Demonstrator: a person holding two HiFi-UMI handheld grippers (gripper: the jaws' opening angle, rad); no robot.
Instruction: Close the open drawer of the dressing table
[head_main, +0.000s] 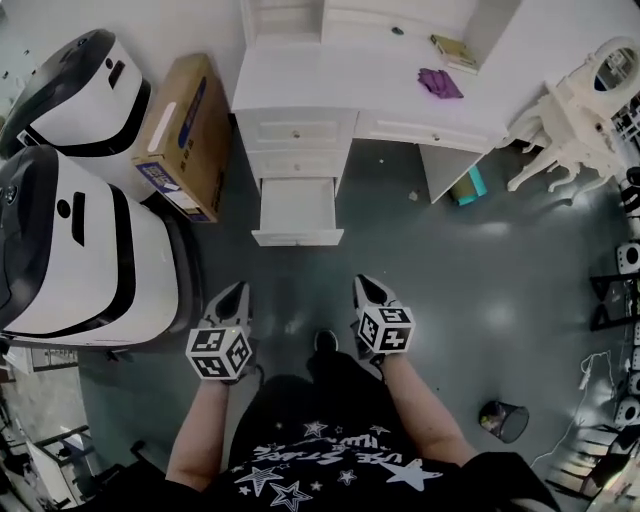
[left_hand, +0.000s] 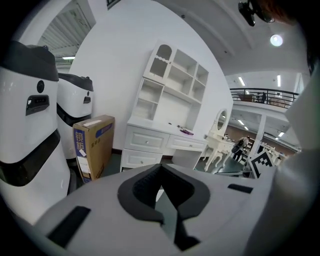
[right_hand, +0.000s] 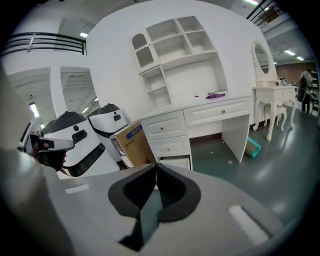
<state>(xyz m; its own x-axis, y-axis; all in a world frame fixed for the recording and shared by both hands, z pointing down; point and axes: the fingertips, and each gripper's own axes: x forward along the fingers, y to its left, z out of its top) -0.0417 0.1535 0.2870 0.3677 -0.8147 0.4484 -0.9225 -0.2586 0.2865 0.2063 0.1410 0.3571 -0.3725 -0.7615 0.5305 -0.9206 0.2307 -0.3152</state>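
The white dressing table (head_main: 330, 75) stands at the top of the head view. Its lowest left drawer (head_main: 296, 205) is pulled out over the grey floor and looks bare inside. Both grippers hang well short of it, in front of the person's body. My left gripper (head_main: 238, 290) has its jaws together and holds nothing; my right gripper (head_main: 362, 284) is likewise shut and empty. In the left gripper view the shut tips (left_hand: 161, 166) point at the table (left_hand: 150, 140). In the right gripper view the tips (right_hand: 156, 166) sit just below the open drawer (right_hand: 175, 161).
A cardboard box (head_main: 185, 135) leans left of the table, with two large white-and-black machines (head_main: 85, 250) beside it. A purple item (head_main: 439, 83) lies on the tabletop. An ornate white mirror table (head_main: 575, 120) stands right, a black bin (head_main: 503, 420) near my right arm.
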